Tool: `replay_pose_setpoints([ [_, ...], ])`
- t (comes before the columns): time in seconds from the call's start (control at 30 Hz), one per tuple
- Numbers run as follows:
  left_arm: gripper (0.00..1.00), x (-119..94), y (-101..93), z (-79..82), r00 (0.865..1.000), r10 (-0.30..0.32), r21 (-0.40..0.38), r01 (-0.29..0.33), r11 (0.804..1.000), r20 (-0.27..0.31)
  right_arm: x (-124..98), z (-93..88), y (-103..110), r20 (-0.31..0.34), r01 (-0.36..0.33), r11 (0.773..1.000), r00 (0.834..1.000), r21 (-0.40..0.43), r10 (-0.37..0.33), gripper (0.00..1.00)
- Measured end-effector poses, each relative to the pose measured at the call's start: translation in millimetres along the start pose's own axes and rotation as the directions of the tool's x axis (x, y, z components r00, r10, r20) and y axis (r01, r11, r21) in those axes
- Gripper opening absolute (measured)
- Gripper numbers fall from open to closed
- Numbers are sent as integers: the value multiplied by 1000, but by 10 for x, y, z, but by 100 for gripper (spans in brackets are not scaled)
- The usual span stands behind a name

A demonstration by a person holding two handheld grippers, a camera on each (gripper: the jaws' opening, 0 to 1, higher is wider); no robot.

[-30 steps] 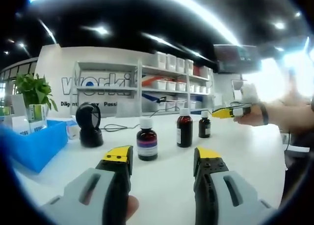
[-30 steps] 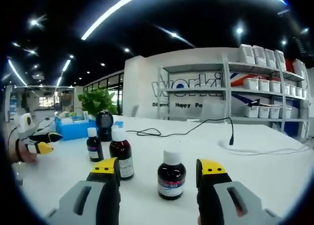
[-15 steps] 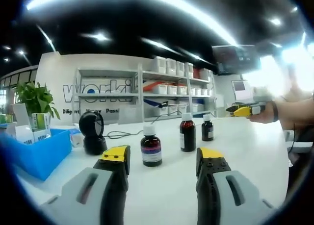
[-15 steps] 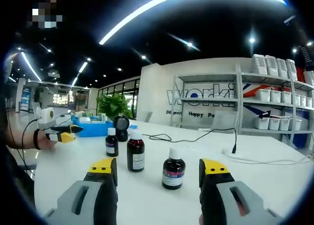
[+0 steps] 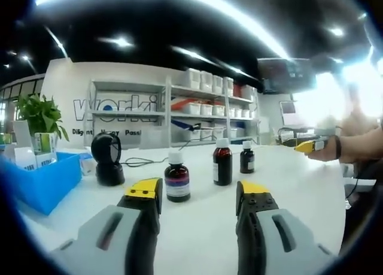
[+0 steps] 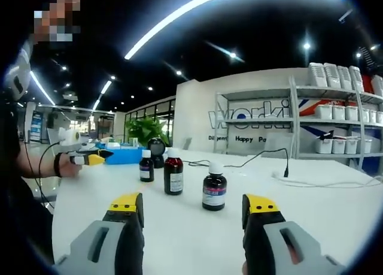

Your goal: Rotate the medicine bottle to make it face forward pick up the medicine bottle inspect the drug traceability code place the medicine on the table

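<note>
My left hand-held gripper (image 5: 197, 194) wide, empty; right hand-held gripper (image 6: 192, 204) wide, empty. Three medicine bottles (image 6: 214, 185) upright in row mid counter (image 6: 335, 209), apart from each other, ahead of my jaws. Bare counter around them; blue bin (image 5: 36, 179) and black scanner (image 5: 108, 161) near far edge

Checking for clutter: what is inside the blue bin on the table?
In the left gripper view, white boxes rise above the rim of the blue plastic bin. Its wall hides anything lower inside.
</note>
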State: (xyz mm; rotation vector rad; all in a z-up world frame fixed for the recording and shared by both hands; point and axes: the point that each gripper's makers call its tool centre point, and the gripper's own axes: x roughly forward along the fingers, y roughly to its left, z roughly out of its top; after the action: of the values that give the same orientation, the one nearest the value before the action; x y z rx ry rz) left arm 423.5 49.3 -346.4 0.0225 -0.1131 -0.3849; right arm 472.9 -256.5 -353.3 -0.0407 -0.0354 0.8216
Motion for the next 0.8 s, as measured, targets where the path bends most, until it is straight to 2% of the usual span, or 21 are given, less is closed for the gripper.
replay_pose_setpoints([
  [0.1,41,13,-2,-20,1000,0,7,0,1000,-11,-30,-17,21,21,-4,1000,1000,22,4,59],
  [0.2,42,10,4,-27,1000,4,5,-4,1000,-14,-31,39,31,39,7,1000,999,8,-7,59],
  [0.27,42,9,1,-29,1000,5,5,-5,1000,-15,-36,-6,8,26,24,1000,999,-19,-24,59],
  [0.5,42,-2,-1,-19,1000,8,1,-8,1000,-10,-34,2,20,22,31,1000,999,-4,-31,57],
  [0.63,42,5,-4,-46,1000,7,0,-7,1000,-22,-15,-24,70,2,22,999,1000,-36,-22,54],
  [0.8,42,-6,-22,-56,1000,6,11,-5,1000,-29,6,21,150,5,-22,1000,1000,-14,22,53],
])
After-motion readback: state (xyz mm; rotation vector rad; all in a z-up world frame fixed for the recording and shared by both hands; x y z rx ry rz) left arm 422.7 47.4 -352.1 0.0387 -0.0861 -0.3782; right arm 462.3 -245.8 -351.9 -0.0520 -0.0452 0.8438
